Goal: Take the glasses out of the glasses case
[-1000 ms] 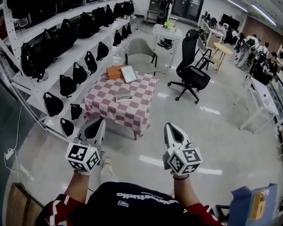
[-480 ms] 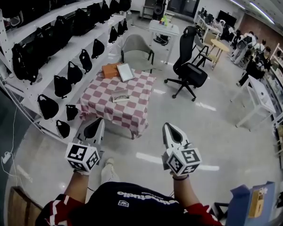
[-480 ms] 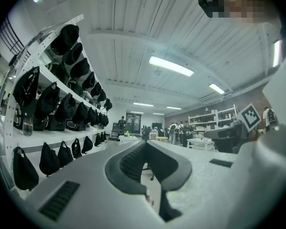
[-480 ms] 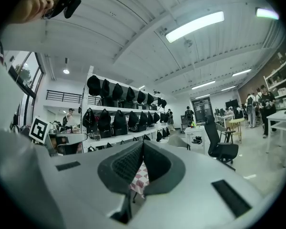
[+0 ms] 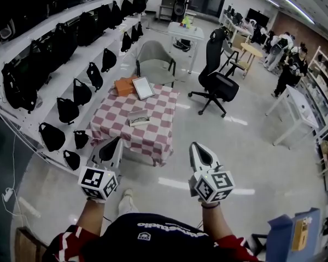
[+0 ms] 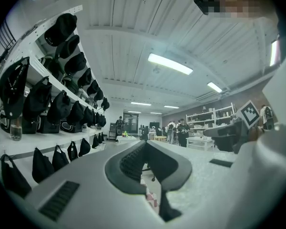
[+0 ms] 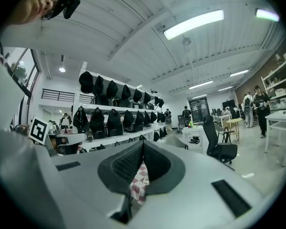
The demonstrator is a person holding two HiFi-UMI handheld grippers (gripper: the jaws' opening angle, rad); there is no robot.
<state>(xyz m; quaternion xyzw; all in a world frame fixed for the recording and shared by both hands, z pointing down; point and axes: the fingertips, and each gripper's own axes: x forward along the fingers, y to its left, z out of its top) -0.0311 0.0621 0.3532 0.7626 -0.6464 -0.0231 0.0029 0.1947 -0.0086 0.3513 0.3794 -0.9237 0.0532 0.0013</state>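
A pale glasses case [image 5: 139, 117] lies on a low table with a red-and-white checked cloth [image 5: 153, 135], a few steps ahead of me in the head view. Whether glasses are in it is too small to tell. My left gripper [image 5: 118, 141] and right gripper [image 5: 194, 145] are held up side by side in front of my chest, well short of the table. Both are shut with nothing between the jaws. In the left gripper view the left gripper [image 6: 145, 142] has its tips meeting. The right gripper [image 7: 143, 142] shows the same, with checked cloth [image 7: 139, 185] visible below the pads.
An orange box [image 5: 123, 86] and a white framed board [image 5: 144, 87] lie at the table's far end. A grey chair [image 5: 154, 59] stands behind it and a black office chair [image 5: 218, 81] to the right. Shelves of black bags [image 5: 71, 48] run along the left. People stand far off at the back right.
The view has moved forward, so the table sits slightly closer and the shelves have slid left. Both grippers keep the same pose, shut.
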